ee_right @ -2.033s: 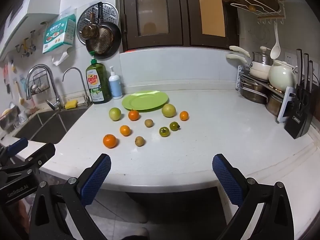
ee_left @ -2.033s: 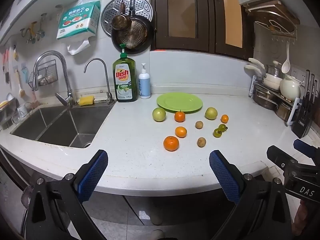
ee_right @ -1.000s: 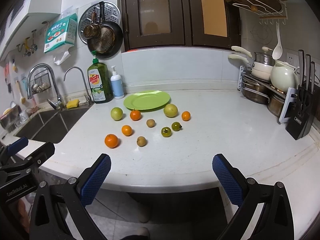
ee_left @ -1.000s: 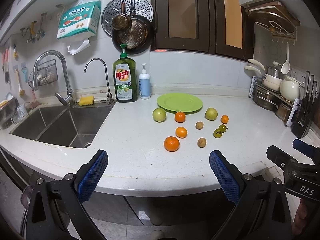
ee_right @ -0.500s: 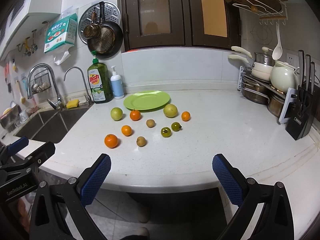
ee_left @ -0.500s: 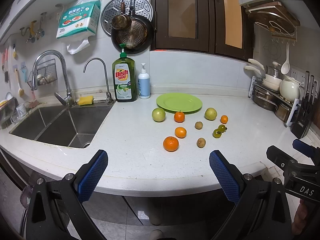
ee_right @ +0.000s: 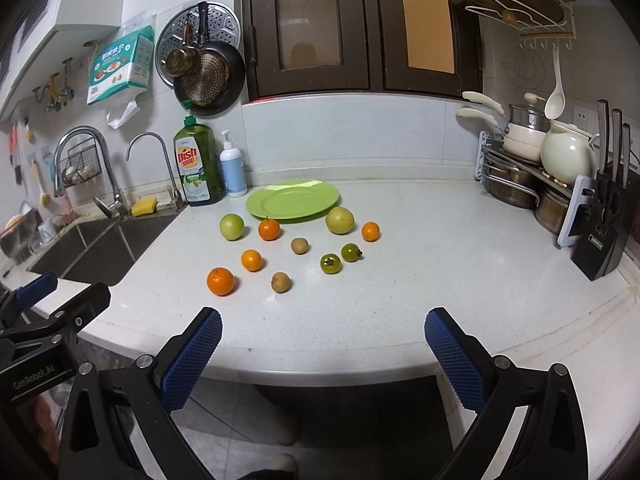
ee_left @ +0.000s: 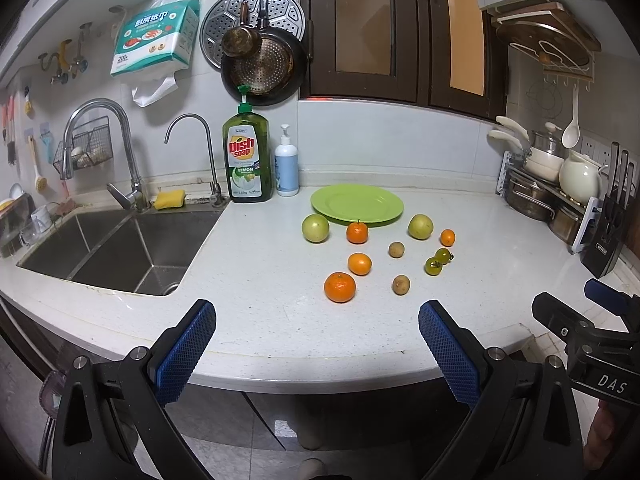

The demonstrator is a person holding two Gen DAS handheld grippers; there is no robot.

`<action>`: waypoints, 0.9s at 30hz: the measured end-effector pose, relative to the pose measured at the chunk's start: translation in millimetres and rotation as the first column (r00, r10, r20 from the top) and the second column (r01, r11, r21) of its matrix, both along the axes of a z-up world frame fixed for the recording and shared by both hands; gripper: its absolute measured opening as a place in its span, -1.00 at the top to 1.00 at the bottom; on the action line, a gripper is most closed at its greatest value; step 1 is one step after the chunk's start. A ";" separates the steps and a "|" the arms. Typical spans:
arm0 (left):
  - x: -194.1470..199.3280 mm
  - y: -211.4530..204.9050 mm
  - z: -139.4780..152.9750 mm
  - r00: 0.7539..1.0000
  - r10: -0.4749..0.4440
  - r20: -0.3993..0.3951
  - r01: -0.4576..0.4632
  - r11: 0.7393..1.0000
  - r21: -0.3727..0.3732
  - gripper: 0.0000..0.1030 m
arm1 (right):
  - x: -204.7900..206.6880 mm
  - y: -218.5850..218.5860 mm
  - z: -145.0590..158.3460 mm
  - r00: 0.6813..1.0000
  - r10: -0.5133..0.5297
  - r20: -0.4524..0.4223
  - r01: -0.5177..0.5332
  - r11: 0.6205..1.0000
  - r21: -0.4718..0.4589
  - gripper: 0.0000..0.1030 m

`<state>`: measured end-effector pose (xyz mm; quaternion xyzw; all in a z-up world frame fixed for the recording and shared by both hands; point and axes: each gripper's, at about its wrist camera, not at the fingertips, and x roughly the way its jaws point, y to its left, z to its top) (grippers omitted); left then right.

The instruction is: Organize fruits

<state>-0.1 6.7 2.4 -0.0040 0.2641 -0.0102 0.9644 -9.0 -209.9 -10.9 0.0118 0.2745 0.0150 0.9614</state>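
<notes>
Nothing moved: we're still hovering off the counter, left gripper and right gripper spread, empty; fruits untouched, plate bare.

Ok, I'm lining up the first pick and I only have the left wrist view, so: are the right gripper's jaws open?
Observer: Yes. In the right wrist view the right gripper has its jaws wide apart, with nothing between them.
Operator: Where is it relative to the fruit?
Observer: It hangs at the front edge of the counter, short of all the fruit. The nearest brown fruit lies ahead of it, a little left of centre in that view.
</notes>
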 end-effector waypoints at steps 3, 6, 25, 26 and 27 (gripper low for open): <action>2.4 -0.9 -0.7 1.000 -0.002 -0.003 0.002 1.000 0.000 -1.00 | 0.1 -0.6 -0.1 1.000 0.000 -0.002 0.000 1.000 -0.001 -0.99; 3.6 -1.6 -1.5 1.000 -0.004 -0.005 0.004 1.000 0.000 -1.00 | 2.2 -2.9 -0.6 1.000 0.000 -0.007 0.000 1.000 0.000 -0.99; 43.6 -3.0 -18.5 0.998 -0.046 -0.046 0.046 0.999 0.014 -1.00 | 36.6 3.6 -14.0 0.999 0.012 -0.047 -0.012 1.000 -0.007 -0.99; 49.3 -2.9 -19.9 0.998 -0.052 -0.047 0.053 0.998 0.021 -0.99 | 42.9 5.2 -15.8 0.999 0.017 -0.051 -0.017 1.000 -0.007 -0.99; 54.6 -2.6 -21.2 0.997 -0.060 -0.049 0.061 0.998 0.024 -0.99 | 47.2 7.0 -17.5 0.998 0.020 -0.053 -0.020 1.000 -0.008 -0.99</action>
